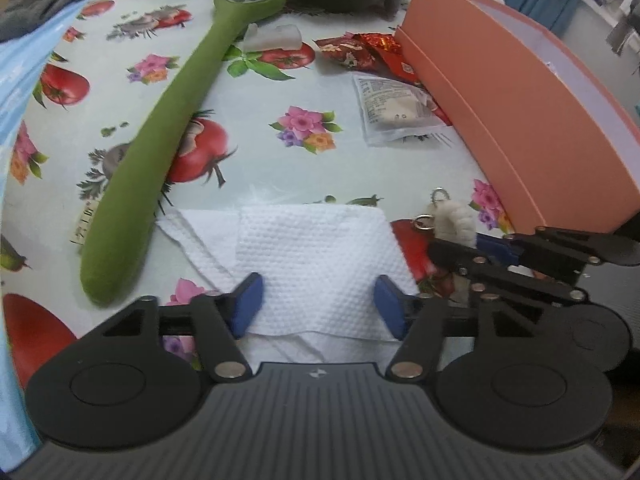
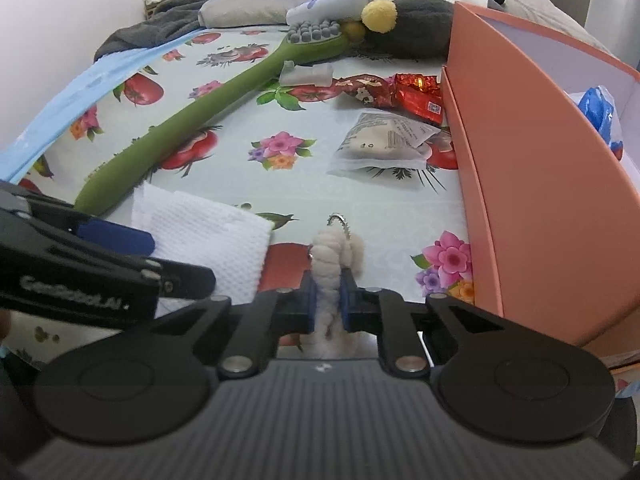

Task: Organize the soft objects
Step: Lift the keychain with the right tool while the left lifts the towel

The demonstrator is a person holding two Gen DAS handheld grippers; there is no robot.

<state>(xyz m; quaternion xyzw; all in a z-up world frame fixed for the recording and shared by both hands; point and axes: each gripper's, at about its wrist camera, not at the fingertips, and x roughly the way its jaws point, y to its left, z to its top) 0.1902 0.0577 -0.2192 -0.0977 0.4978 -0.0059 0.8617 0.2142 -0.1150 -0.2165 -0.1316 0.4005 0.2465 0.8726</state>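
Right up front, the fluffy cream keychain (image 2: 334, 276) is pinched between the blue pads of the right gripper (image 2: 329, 300), pressed in tight on the plush body with the metal ring (image 2: 339, 222) poking out ahead of the fingertips. It looks just off the floral tablecloth (image 2: 280, 184) or barely brushing it, hard to tell which. The grip is taken on the soft middle, which seems decent, though fuzz compresses, so a steady squeeze is probably needed to keep it from sliding out.

The left gripper (image 1: 318, 304) is spread wide over the white paper towel (image 1: 316, 248), pads on either side, nothing held. Whether the pads are touching the towel can't be told.

The orange box (image 2: 532, 184) is just to the right, with something blue already showing inside. That's presumably where the keychain is meant to go, so it should be lifted high enough to clear the tall wall before being carried over, and let go low inside rather than dropped from up high.

The green plush toothbrush (image 1: 160, 136), the clear packet (image 1: 396, 108) and the red wrappers (image 1: 360, 50) are left on the cloth, well away from both grippers, so nothing should get bumped on the way.
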